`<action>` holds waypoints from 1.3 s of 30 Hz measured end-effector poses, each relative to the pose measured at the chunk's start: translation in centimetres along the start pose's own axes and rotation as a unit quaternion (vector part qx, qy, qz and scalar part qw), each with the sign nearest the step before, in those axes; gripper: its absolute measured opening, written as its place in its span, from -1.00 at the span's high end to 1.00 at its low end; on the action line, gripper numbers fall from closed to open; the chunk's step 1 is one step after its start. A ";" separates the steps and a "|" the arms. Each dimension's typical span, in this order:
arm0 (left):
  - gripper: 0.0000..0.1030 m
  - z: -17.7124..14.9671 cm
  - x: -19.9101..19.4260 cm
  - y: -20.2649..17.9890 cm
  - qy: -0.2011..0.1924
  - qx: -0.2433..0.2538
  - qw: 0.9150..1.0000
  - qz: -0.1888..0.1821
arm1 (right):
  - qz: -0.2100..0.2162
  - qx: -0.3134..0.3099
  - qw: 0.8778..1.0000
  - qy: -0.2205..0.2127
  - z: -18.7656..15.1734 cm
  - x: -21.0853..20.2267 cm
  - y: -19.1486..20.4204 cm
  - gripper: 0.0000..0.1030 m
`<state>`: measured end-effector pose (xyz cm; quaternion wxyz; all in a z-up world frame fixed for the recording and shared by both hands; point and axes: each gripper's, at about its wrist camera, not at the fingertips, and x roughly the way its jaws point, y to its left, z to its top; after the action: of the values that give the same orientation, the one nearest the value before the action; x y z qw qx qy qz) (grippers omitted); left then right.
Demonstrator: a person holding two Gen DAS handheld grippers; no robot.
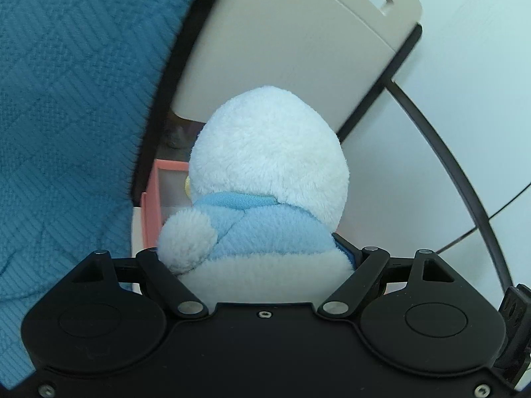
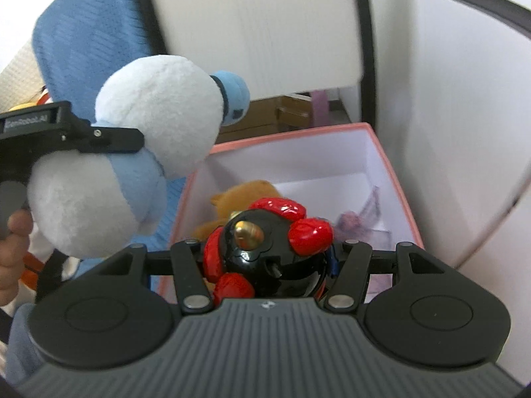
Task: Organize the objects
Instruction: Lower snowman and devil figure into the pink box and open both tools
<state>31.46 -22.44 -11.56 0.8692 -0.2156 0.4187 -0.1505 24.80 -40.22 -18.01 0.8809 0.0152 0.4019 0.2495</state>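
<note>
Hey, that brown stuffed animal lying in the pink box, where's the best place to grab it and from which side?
Probably from straight above, through the open top of the pink box, since its walls block any sideways approach. Grip across the brown plush toy at its rounded upper body, the only part showing; the rest is hidden behind the black and red toy.

The left tool is clamped on a plush toy, seen at nine o'clock in the right wrist view, where a hand grips its handle at the lower left edge. The right tool, angled downward, is clamped on a black-and-red figurine.
</note>
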 end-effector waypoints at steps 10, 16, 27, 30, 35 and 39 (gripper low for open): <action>-0.57 -2.8 4.5 -2.4 0.029 0.008 1.000 0.008 | -0.025 0.009 1.000 0.005 -3.4 2.4 -4.4 -0.16; -0.48 -3.6 7.3 -3.5 0.040 0.020 0.999 0.021 | -0.027 0.011 1.000 0.002 -4.6 3.9 -6.0 -0.15; -0.32 -3.9 8.5 -4.2 0.050 0.045 0.998 0.016 | -0.027 0.027 0.999 0.027 -5.3 7.4 -7.5 -0.16; -0.35 -3.9 8.2 -3.9 0.050 0.045 0.998 0.021 | -0.032 0.030 0.998 0.034 -5.6 7.9 -8.0 -0.16; -0.46 -4.0 7.1 -3.7 0.047 0.049 0.997 0.019 | -0.037 0.031 0.998 0.041 -6.1 7.8 -8.0 -0.18; -0.61 -3.8 5.5 -3.8 0.040 0.056 0.997 0.022 | -0.051 0.053 0.997 0.036 -6.0 6.9 -8.1 -0.29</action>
<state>31.45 -29.14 -15.46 0.8656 -0.1506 0.4490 -0.1631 27.83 -45.21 -28.76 0.8752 0.0322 0.4465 0.1832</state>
